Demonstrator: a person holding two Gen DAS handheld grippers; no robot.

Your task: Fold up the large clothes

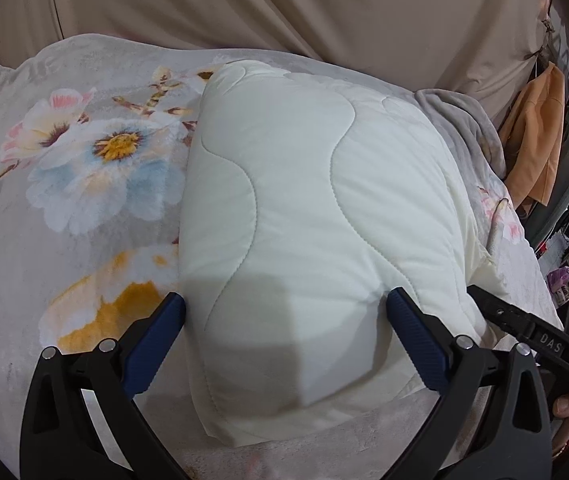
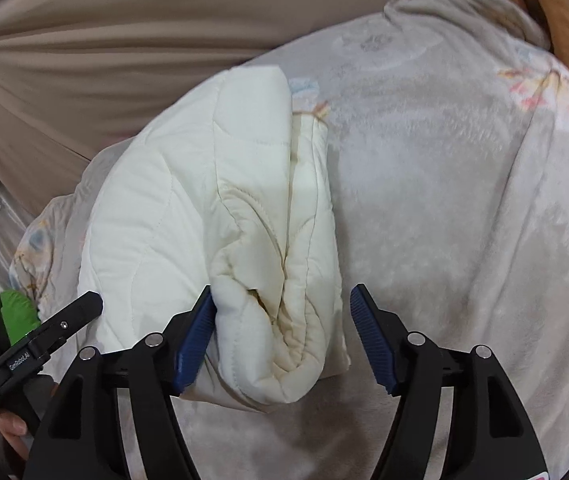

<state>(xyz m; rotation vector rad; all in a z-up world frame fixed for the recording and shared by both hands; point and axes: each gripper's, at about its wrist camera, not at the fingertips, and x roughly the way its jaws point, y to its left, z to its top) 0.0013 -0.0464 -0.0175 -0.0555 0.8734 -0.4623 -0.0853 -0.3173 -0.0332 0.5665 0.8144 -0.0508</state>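
Observation:
A white quilted garment (image 1: 304,180) lies folded into a thick bundle on a plush floral blanket (image 1: 64,200). My left gripper (image 1: 286,304) stands wide over the bundle's near end. Its left pad is at the bundle's left edge and its right pad rests on the top layer, which runs on past it. In the right wrist view the bundle's layered, rolled end (image 2: 276,320) sits between the jaws of my right gripper (image 2: 282,300). The left pad touches it; the right pad stands apart from it. Each view shows the other gripper's black finger at its edge.
The floral blanket (image 2: 444,200) covers the whole surface and bunches into a grey fold (image 1: 456,120) at the far right. Beige drapery (image 1: 284,8) hangs behind. An orange cloth (image 1: 536,140) hangs at the right, and something green (image 2: 16,316) shows at the left.

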